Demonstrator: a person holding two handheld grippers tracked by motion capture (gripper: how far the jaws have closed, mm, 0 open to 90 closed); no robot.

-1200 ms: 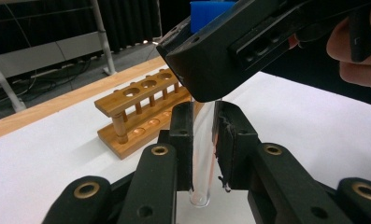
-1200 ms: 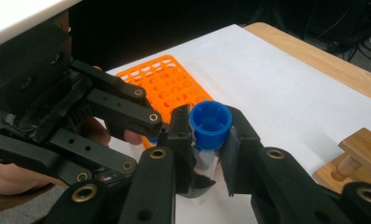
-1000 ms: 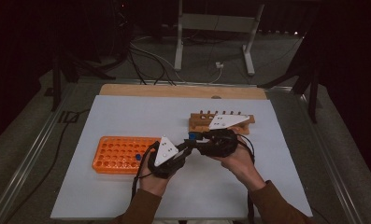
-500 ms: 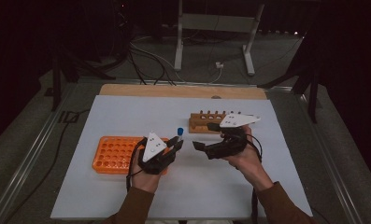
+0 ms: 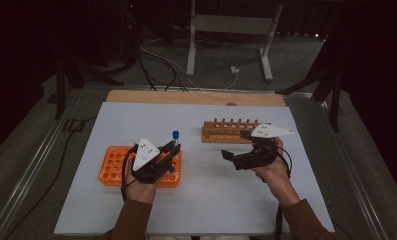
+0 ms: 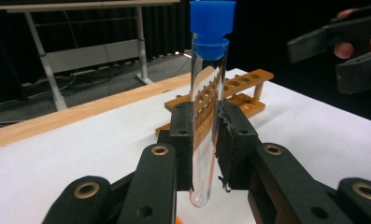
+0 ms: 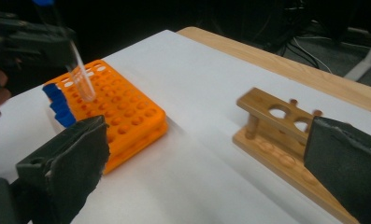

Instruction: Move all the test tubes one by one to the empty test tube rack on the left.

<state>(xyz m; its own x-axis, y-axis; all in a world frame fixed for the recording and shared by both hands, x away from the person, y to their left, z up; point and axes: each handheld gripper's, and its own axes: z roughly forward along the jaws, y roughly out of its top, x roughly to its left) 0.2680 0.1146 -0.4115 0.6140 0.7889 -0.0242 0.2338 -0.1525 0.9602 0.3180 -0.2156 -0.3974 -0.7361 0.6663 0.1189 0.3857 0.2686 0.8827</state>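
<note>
A clear test tube with a blue cap [image 5: 176,136] [image 6: 206,116] stands upright between the jaws of my left gripper [image 5: 173,150] [image 6: 205,126], which is shut on it. It hangs over the right part of the orange rack [image 5: 115,162] [image 7: 124,112]. The right gripper view shows the tube [image 7: 82,79] tilted above the rack's holes. My right gripper [image 5: 234,145] [image 7: 206,154] is open and holds nothing, just in front of the wooden rack [image 5: 228,131] [image 7: 276,126] [image 6: 241,91].
Blue caps [image 7: 57,105] line one edge of the orange rack. Both racks stand on a white tabletop [image 5: 206,200] with a wooden strip [image 5: 196,97] along its far edge. Stand legs [image 5: 191,45] and cables lie on the floor beyond.
A second ago the two grippers were close together at the table's middle. They have drawn apart: the left one went left with the tube over the orange rack, the right one went right.
</note>
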